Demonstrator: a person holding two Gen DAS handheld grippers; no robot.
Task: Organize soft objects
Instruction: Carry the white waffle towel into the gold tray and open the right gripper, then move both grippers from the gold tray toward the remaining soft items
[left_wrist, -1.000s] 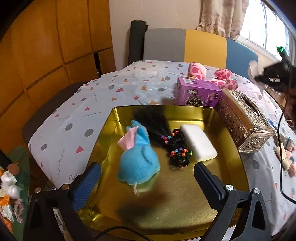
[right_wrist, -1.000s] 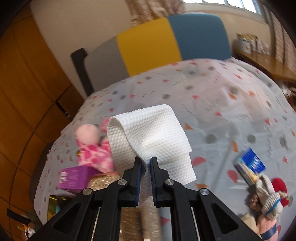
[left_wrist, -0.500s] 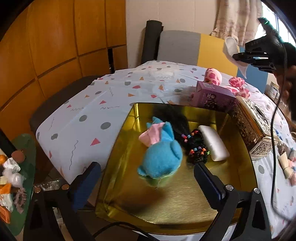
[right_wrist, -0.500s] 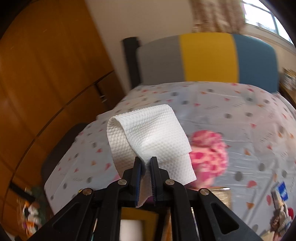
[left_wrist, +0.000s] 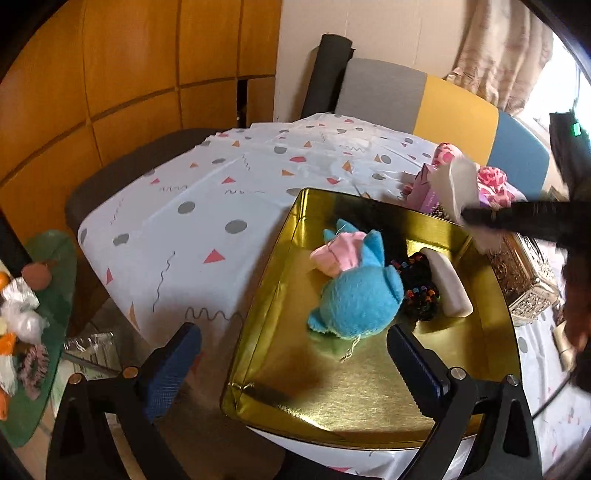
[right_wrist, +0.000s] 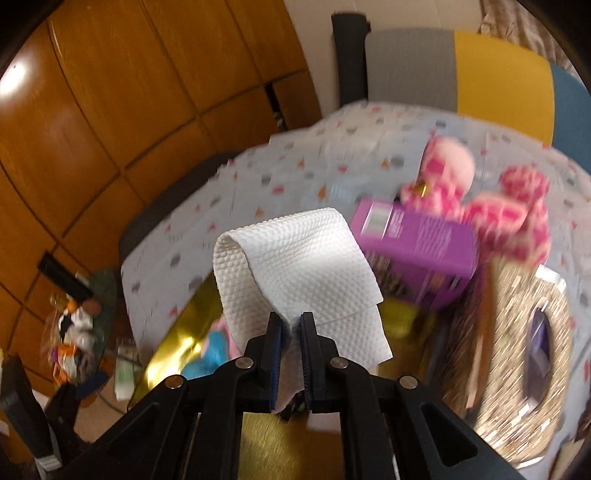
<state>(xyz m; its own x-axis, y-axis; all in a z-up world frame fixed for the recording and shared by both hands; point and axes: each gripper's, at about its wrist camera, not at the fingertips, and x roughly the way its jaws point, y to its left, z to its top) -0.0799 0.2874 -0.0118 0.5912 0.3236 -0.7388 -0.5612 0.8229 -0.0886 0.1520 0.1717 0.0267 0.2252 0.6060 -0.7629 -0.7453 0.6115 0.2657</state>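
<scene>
Now the right gripper (right_wrist: 291, 326) is clamped on a folded white towel (right_wrist: 295, 273), holding it in the air above the far right corner of the gold tray (left_wrist: 369, 406). From the left wrist view that towel (left_wrist: 456, 184) shows blurred, over the tray's far right rim. Left gripper (left_wrist: 291, 354) hangs wide open and empty at the tray's near edge. Inside the tray: a blue plush (left_wrist: 358, 295) with a pink patch near the middle, a black beaded bundle (left_wrist: 419, 291) touching its right side, then a white pad (left_wrist: 448, 288). Behind the tray sit a purple box (right_wrist: 417, 247) and a pink plush (right_wrist: 480, 199); an ornate box (left_wrist: 524, 273) stands just right of it.
</scene>
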